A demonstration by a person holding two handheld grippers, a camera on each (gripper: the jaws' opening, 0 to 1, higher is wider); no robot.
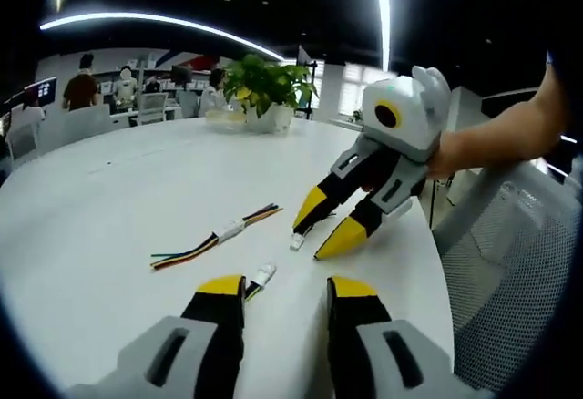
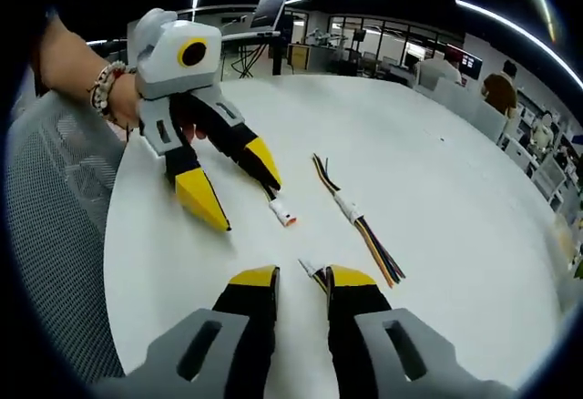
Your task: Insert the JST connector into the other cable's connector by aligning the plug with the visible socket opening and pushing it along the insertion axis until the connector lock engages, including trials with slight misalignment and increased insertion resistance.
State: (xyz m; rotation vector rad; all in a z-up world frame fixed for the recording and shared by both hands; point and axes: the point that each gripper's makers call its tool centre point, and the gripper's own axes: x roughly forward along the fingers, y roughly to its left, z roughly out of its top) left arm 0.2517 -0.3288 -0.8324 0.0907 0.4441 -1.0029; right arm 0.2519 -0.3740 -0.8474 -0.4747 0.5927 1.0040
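**Hovering over two loose connectors, both sets of jaws spread**

Standing by the round white table [image 1: 118, 189], I see both grippers held low over its near edge, angled toward each other.

Left gripper [image 1: 287, 287]: jaws wide apart, pinching nothing. In the left gripper view, connector A [image 1: 262, 276], a small white JST piece w/ short wires, lies on the table just inside the left-hand jaw tip, close to it; can't tell if it touches. In the right gripper view the same connector [image 2: 284, 215] sits just past the tip of one of the left gripper's yellow jaws [image 2: 241, 197], off to one side rather than between the two tips.

Right gripper [image 2: 302, 278]: jaws also spread, gripping nothing. Connector B [image 2: 310, 267] lies on the table between its tips, nearer the right-hand one. Seen from the left gripper view, it [image 1: 297, 241] rests right at the tip of one jaw of the right gripper [image 1: 321, 229].

A and B are apart, not mated.

Beyond both, a joined cable [image 1: 228, 232] w/ multicolour wires and a white middle block lies flat on the table, clear of all jaws.

A mesh chair [image 1: 510, 262] stands at the table edge; a potted plant [image 1: 264, 85] sits at the far side.
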